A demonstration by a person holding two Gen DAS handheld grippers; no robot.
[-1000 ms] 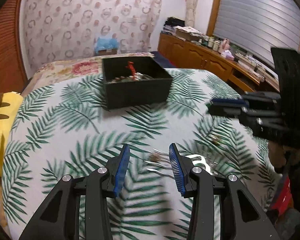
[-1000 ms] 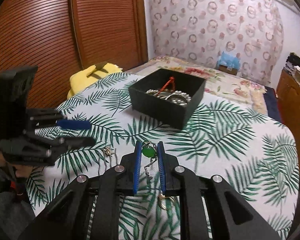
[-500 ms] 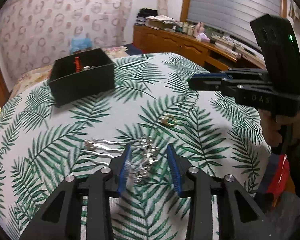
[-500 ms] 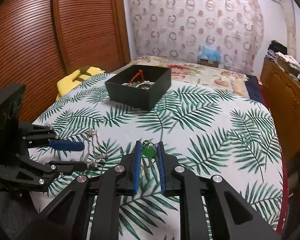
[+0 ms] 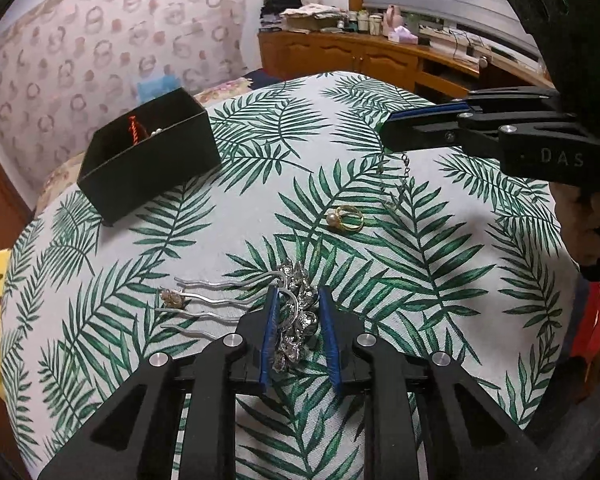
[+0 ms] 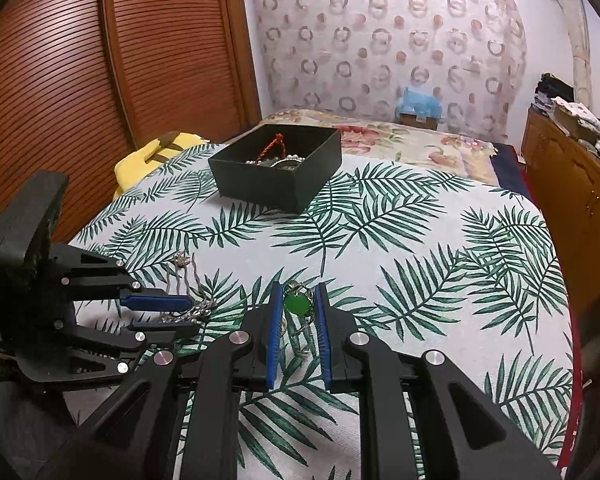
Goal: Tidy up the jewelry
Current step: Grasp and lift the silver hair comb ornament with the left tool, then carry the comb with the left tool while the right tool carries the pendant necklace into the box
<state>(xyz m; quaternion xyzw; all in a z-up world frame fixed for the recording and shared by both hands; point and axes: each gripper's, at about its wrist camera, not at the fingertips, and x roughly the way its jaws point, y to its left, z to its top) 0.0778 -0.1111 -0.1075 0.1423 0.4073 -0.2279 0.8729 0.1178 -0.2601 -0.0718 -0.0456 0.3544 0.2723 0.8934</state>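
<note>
A black jewelry box (image 5: 148,158) holding a red cord and silver pieces stands at the far side of the palm-leaf tablecloth (image 5: 440,280); it also shows in the right wrist view (image 6: 278,168). My left gripper (image 5: 298,306) has its jaws closed around the flowered head of a silver hair comb (image 5: 296,316) lying on the cloth. My right gripper (image 6: 298,300) is shut on a green pendant (image 6: 297,303) and holds it above the cloth; its chain (image 5: 396,182) hangs down. A gold pearl ring (image 5: 345,217) lies between the two grippers.
A small gold earring (image 5: 172,299) lies by the comb's prongs. A yellow cushion (image 6: 152,156) sits at the table's left edge. A wooden sideboard (image 5: 380,60) stands to the right and a slatted wardrobe (image 6: 100,60) to the left.
My left gripper has moved forward over the comb's head and its jaws have narrowed onto it. My right gripper still holds the green pendant and has shifted little.
</note>
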